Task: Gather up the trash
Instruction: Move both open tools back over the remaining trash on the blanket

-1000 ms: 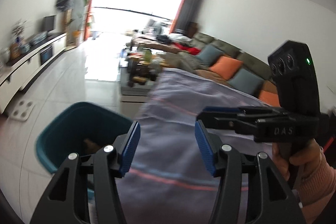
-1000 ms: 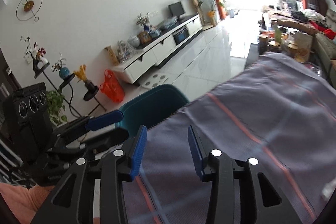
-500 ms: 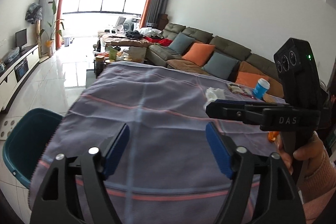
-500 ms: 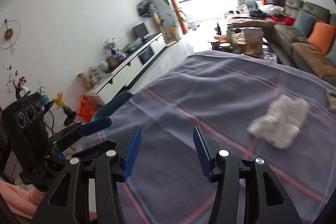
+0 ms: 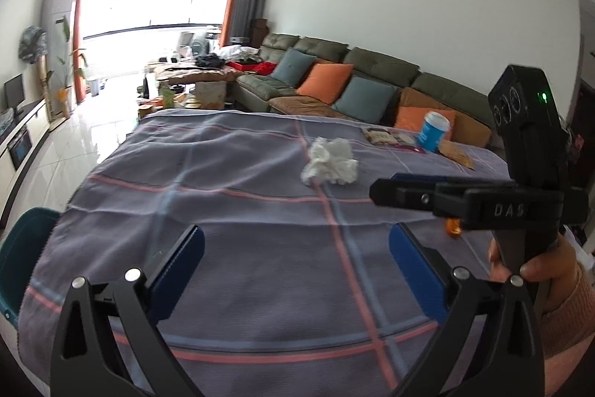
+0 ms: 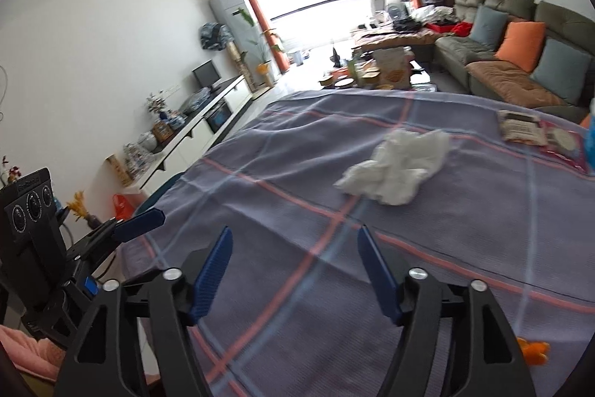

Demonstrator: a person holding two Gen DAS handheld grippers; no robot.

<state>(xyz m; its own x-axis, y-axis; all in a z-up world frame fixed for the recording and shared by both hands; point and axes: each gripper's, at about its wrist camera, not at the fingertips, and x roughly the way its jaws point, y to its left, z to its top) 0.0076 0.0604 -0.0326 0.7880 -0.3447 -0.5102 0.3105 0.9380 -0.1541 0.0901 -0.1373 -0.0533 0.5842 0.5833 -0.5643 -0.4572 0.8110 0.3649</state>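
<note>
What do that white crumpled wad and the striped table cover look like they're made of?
White wad: probably tissue or paper towel, matte, soft irregular creases. Table cover: woven fabric, matte, with fine ribbed texture, wrinkles and a frayed edge.

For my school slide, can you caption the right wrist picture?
Empty right claw opening above the plaid tablecloth, facing crumpled white tissue.

Left gripper (image 5: 295, 261) jaws opening over the purple plaid tablecloth (image 5: 230, 211), nothing between them; crumpled white tissue (image 5: 331, 166) lies ahead.
</note>
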